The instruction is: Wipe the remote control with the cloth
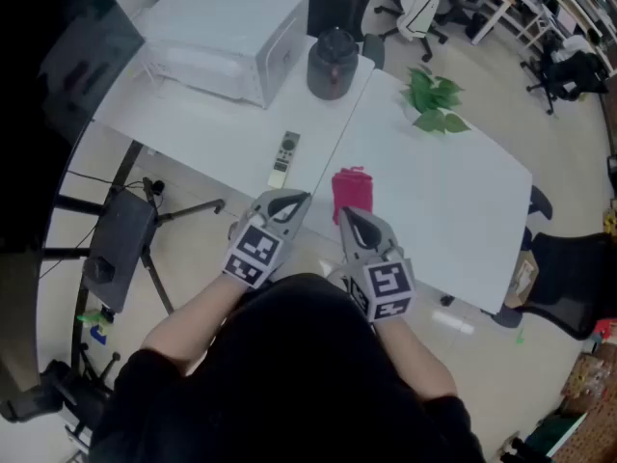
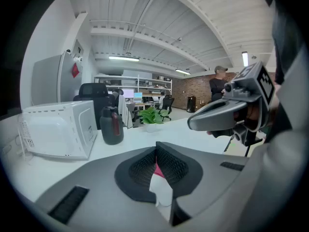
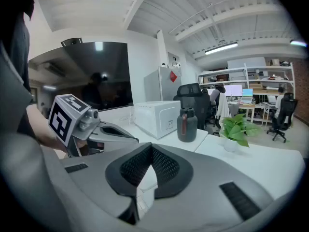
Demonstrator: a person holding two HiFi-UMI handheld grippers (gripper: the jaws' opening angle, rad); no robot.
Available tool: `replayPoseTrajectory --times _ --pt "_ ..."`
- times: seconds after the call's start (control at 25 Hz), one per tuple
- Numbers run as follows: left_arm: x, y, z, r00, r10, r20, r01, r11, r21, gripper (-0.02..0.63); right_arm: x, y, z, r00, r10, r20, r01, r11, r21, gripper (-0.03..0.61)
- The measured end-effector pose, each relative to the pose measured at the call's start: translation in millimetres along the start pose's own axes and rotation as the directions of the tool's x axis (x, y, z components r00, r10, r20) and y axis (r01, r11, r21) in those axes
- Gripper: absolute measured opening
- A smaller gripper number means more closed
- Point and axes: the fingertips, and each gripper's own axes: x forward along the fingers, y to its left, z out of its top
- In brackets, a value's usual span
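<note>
Remote control (image 1: 283, 159): lies on the white surface (image 1: 434, 201), near its front edge. Cloth (image 1: 352, 191): red, folded, just right of the remote control. Left hand-held gripper (image 1: 295, 200), right hand-held gripper (image 1: 346, 213): jaws together, nothing held, at the front edge; the right tip is just beside the cloth.

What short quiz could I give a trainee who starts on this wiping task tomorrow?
1. True or false: the left gripper holds the cloth.
2. What stands beside the white appliance? A) a dark bottle B) a lamp C) a mug
3. Fill in: in the head view, the remote control lies to the ___ of the cloth.
Key: 1 false, its jaws are shut on nothing; 2 A; 3 left.
</note>
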Motion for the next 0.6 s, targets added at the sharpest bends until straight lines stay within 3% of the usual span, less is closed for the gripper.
replayPoseTrajectory --times 0.24,0.6 --pt "14.8 43.2 -24.9 0.991 0.125 -0.039 -0.127 0.991 -0.039 0.002 4.4 6.2 4.1 1.000 0.020 0.008 -0.020 1.000 -0.013 0.008" --pt "43.1 95.8 -77.6 0.959 0.233 -0.164 -0.249 0.965 -0.084 0.189 3.7 1.0 -0.1 1.000 0.008 -0.003 -0.008 1.000 -0.014 0.008"
